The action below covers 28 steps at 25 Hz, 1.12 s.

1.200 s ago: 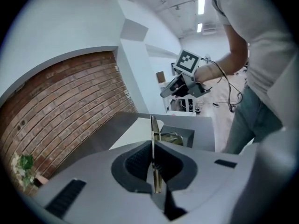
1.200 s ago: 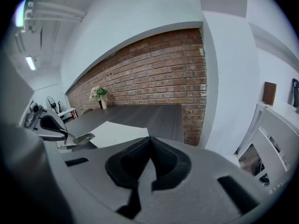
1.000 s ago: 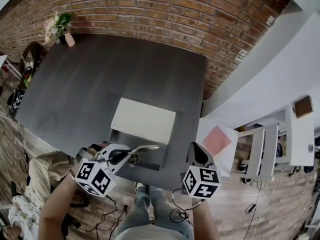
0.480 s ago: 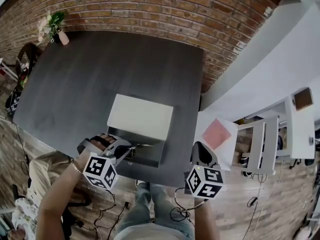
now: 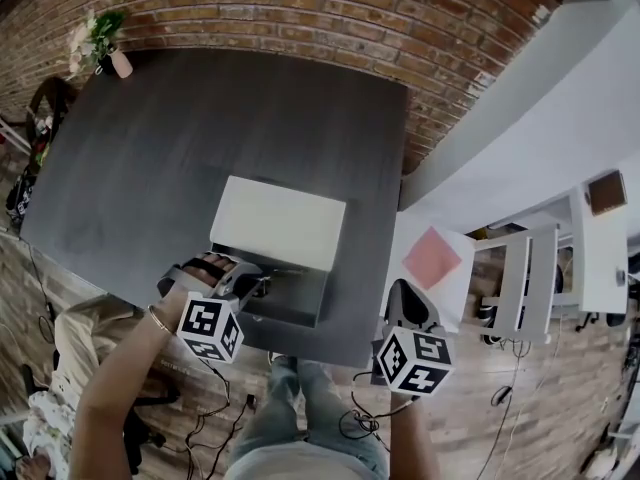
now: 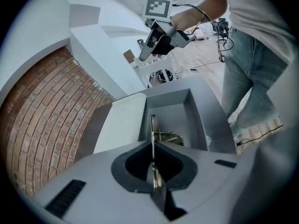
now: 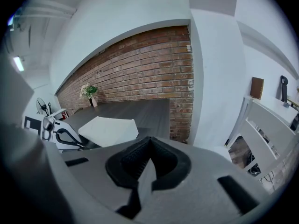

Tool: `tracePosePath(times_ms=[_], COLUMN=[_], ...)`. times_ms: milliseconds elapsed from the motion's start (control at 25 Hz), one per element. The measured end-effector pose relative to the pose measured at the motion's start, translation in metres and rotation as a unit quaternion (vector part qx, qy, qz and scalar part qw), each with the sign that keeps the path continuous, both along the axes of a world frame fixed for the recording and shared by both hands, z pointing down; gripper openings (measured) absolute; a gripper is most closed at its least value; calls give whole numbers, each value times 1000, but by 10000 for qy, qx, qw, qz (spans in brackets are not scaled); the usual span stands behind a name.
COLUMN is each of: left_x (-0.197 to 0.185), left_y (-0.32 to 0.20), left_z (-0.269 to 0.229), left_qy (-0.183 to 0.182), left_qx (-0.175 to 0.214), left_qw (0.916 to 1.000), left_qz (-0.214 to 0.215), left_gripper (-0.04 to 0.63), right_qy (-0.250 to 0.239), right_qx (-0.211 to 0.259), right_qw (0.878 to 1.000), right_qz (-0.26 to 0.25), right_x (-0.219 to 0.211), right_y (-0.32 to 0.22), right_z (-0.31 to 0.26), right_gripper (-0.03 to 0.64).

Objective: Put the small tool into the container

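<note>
Grey container (image 5: 300, 305) stands open at the near edge of a dark counter (image 5: 200, 138), with a flat white board (image 5: 280, 223) lying against its far side. The person's left tongs (image 5: 258, 284) are angled down over the near rim of the box. The left gripper view shows their jaws pressed together on the small tool (image 6: 152, 129), a thin strip of bright metal. The strip sticks out past the jaws and reaches into the open container (image 6: 198, 120). Whether its tip touches the floor of the box cannot be made out. A brass-coloured metal piece (image 6: 171, 137) lies on that floor just beside the tool.

The right tongs (image 5: 404, 309) hang well apart from the box, off the counter's near right corner. In the right gripper view their jaws (image 7: 148, 162) are closed with nothing between them. Behind the counter runs a red brick wall (image 5: 300, 13). A small vase of flowers (image 5: 105, 48) stands at the counter's far left corner, and a pink sheet (image 5: 432, 257) lies on a white surface to the right.
</note>
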State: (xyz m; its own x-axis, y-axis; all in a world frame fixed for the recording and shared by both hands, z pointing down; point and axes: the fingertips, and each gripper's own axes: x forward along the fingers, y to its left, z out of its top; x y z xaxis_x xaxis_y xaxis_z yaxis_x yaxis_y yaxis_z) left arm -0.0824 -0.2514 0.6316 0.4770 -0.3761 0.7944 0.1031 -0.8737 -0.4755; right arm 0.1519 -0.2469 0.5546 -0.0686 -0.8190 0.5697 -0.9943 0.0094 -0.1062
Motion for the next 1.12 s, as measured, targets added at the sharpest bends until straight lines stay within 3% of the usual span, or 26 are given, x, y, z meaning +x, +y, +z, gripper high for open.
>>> tracePosePath(times_ms=[1120], left_x=[11], left_y=[-14], left_z=[10], left_qy=[-41], left_qx=[120], left_qw=[9989], left_qz=[-449], left_gripper=[6], right_qy=[-81], right_qx=[-107], right_qw=[9999], right_qz=[-101], right_x=[-3], right_y=[-2], right_z=[14], right_gripper=[3])
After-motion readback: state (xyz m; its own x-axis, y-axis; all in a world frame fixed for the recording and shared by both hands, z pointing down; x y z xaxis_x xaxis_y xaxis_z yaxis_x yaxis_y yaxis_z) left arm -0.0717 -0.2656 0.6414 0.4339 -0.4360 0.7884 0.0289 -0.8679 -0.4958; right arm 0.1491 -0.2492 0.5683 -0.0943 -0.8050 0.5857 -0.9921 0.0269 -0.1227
